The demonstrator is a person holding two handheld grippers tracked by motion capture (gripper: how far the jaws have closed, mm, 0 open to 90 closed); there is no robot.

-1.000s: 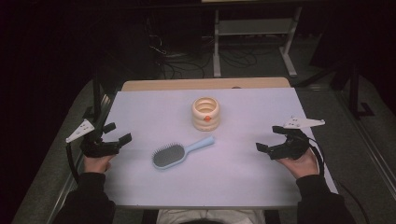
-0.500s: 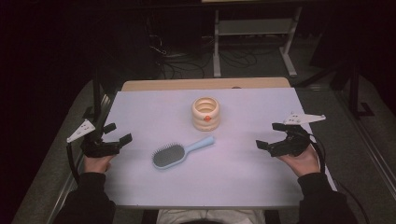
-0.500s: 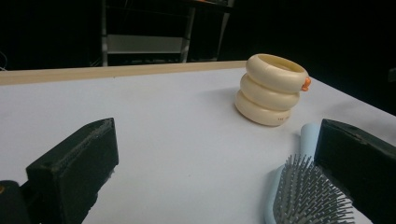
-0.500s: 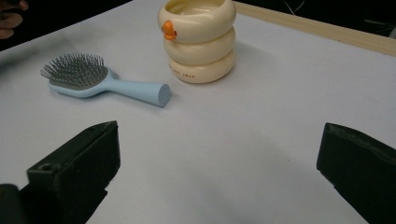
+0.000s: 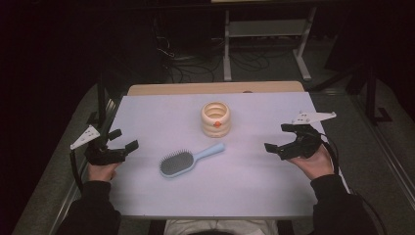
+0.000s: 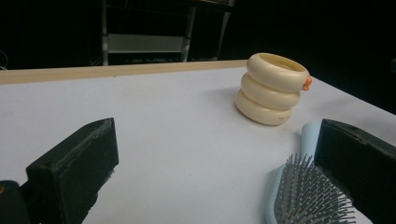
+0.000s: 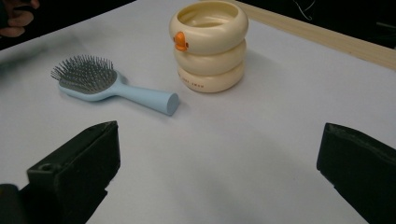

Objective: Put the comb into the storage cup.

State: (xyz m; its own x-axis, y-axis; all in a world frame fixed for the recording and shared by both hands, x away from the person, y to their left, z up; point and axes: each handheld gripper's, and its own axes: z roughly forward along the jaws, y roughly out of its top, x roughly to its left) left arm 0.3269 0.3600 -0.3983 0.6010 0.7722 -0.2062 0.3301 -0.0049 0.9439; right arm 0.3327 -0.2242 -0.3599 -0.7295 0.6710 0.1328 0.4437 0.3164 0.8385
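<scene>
Both grippers sit out at the flanks of the white table (image 5: 147,196), and neither has anything in hand. The left gripper (image 5: 123,140) hovers at the left edge, jaws spread wide and pointing in toward the middle; its own view shows bare tabletop between the two black jaws. Just off its right jaw lies the light blue hairbrush (image 5: 188,159), bristles up, head nearest the left gripper, handle angled away toward the cup. It rests flat on the table, close to the left gripper but apart from it.

Over on the right, the right gripper (image 5: 280,137) is held just above the table's right side, jaws likewise wide apart and empty. It stands well apart from the brush.

Behind the brush, toward the far edge, stands the cream ringed cup (image 5: 216,119), upright, with a small orange beak on its top ring. Whether anything lies inside is hard to say; the interior looks plain from here. Brush handle and cup are near, not touching.
</scene>
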